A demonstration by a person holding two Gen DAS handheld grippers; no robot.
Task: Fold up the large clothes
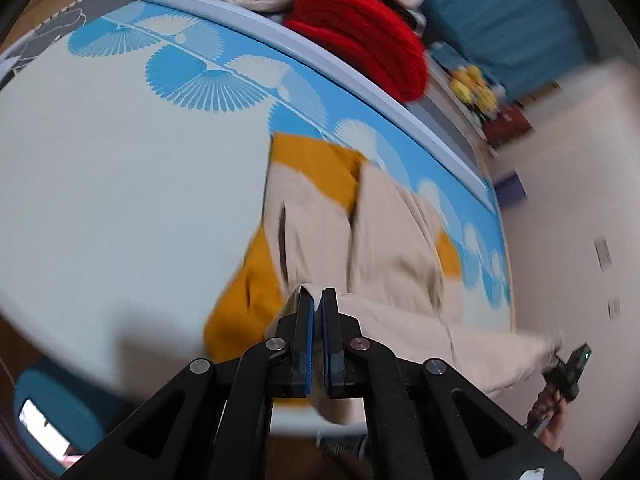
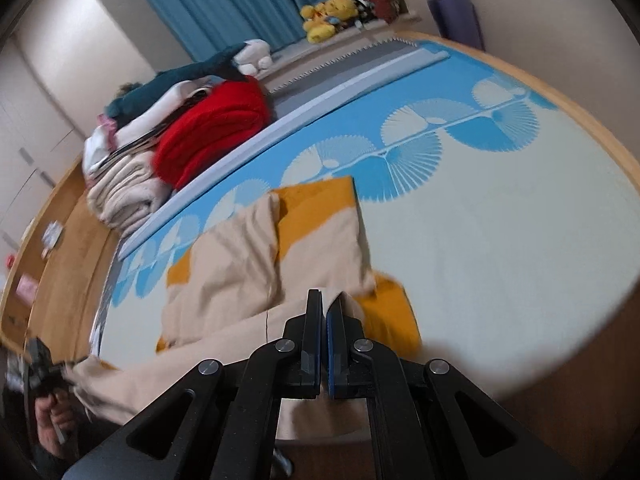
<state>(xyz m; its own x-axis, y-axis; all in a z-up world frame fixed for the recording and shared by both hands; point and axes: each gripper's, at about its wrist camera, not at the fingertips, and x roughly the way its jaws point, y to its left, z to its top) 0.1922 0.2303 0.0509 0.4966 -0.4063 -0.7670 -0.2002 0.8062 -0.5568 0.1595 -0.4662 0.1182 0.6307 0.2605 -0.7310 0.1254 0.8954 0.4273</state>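
Folded stack beyond the mat

A red blanket (image 2: 212, 136) lay past the mat (image 2: 500, 240); left gripper (image 1: 317, 294) and right gripper (image 2: 325, 298) each pinched the beige-and-mustard garment (image 2: 236, 256) at its near edge.

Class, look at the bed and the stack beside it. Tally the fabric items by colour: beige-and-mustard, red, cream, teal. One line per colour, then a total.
Beige-and-mustard garment, held by both claws: 1
Red folded knit: 1
Cream folded blanket: 1
Teal item on the stack: 1
Total: 4
Other thin layers in the stack are too unclear to count.
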